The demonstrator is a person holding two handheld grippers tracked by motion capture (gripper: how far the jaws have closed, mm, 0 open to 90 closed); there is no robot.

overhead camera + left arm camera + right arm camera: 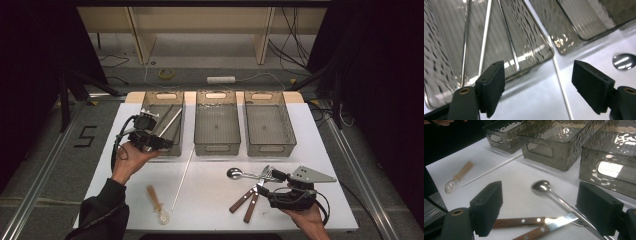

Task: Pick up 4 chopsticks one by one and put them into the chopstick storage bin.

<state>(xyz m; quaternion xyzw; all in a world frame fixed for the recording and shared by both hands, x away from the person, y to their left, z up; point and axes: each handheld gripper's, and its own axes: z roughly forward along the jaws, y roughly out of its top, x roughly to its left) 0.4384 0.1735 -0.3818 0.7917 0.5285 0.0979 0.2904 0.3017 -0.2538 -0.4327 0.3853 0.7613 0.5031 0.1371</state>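
A long metal rod (169, 123) lies slanted inside the left-hand bin (163, 103) of three clear grey bins standing in a row at the far side of the white worktop (215, 200). The left tongs (162, 142) hover at that bin's near end, jaws spread wide with nothing between them; in the left gripper view they frame the bin's corner and bare worktop. A thin white stick (183, 177) runs from between the left and middle bin (216, 122) toward the near edge, with a small clear spoon with a wooden handle (157, 202) near its close end. Nearer the right side, a metal spoon (235, 173) and two wooden-handled knives (246, 200) lie together. The right tongs (267, 181) rest over them, jaws open and empty. The right bin (268, 125) stands beyond.
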